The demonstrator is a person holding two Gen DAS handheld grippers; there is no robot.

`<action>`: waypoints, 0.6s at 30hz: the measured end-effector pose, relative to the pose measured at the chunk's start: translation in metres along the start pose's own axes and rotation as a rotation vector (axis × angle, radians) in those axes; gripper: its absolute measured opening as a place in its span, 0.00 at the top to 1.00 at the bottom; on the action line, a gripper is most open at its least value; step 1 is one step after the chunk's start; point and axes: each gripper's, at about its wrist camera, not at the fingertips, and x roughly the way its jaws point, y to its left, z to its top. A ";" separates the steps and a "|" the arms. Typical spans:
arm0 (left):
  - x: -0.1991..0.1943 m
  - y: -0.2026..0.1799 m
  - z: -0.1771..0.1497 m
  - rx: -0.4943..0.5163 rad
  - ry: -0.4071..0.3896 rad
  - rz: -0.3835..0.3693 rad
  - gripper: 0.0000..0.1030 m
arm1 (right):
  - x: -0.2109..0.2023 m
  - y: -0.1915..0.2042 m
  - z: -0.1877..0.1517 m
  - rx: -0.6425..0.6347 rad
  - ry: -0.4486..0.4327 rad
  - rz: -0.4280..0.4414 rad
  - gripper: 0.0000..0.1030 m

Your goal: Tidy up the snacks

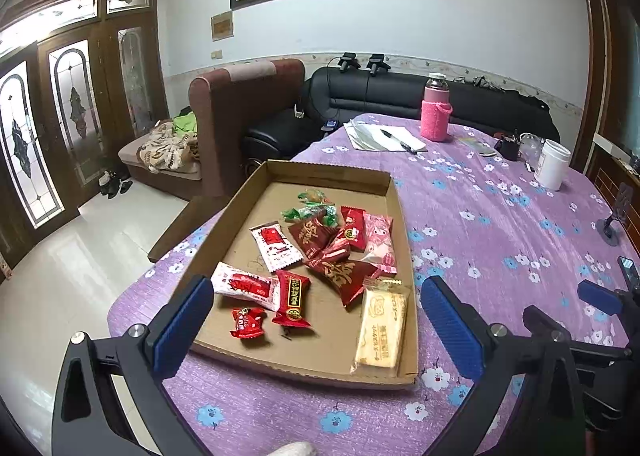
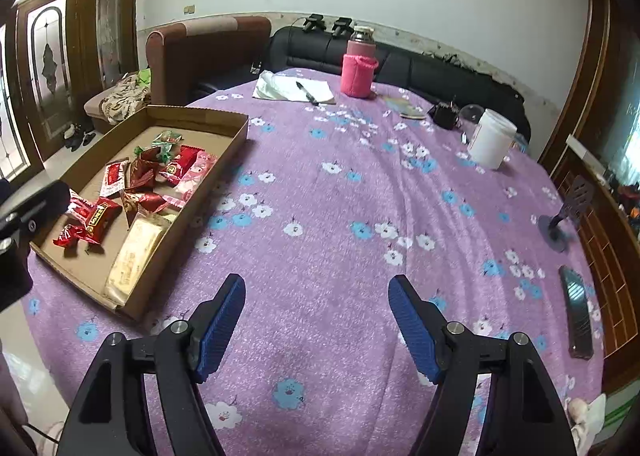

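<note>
The snacks lay loose in the cardboard tray at the counter's left. Both the left gripper and right gripper were released, empty. The wrappers appeared light, crinkly and slippery; pinching a sealed end seemed best.

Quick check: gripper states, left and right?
Left gripper: open, holding nothing, above the cardboard tray.
Right gripper: open, holding nothing, over the purple tablecloth.
</note>
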 end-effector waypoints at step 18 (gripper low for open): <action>0.012 0.004 -0.002 -0.025 0.044 -0.018 0.00 | 0.009 0.000 -0.001 0.008 0.042 0.007 0.24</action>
